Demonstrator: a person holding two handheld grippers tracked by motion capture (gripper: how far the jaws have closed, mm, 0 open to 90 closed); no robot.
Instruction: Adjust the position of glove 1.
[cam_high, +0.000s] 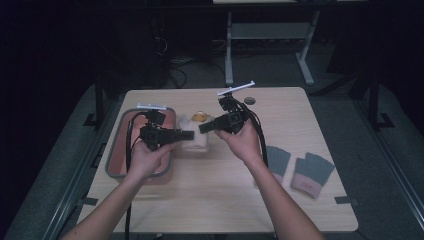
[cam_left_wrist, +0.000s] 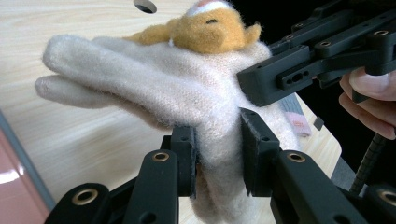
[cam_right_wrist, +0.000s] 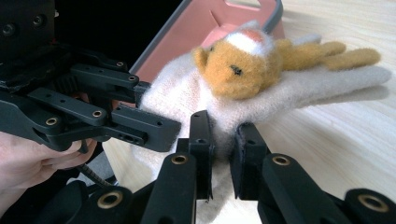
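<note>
Both forearms come in from the bottom of the high view, and each hand holds one gripper above the light wooden surface (cam_high: 280, 210). On the left part of this surface lies a pink tray (cam_high: 116, 150) with a grey rim, and the left hand is over it. At the right side of the surface lie two grey gloves (cam_high: 300, 167) with pink cuffs, flat and just beside each other, well apart from the grippers.

Between the tray and the right hand is a cream woolly glove (cam_left_wrist: 154, 84), held up from both sides. On it lies a small orange plush animal (cam_right_wrist: 243, 63) with a white and pink patch on the head.

In the left gripper view, the left gripper (cam_left_wrist: 217, 154) has its fingers closed tight on the cuff part of the cream glove, and the wool is pressed narrow between the pads. The fingers of the glove point away over the surface. In the right gripper view, the right gripper (cam_right_wrist: 223, 149) also pinches the cream glove, with only a thin fold of wool between its fingers, just beside the place where the left one holds. A small dark hole (cam_high: 249, 100) is in the surface near the far edge.
</note>
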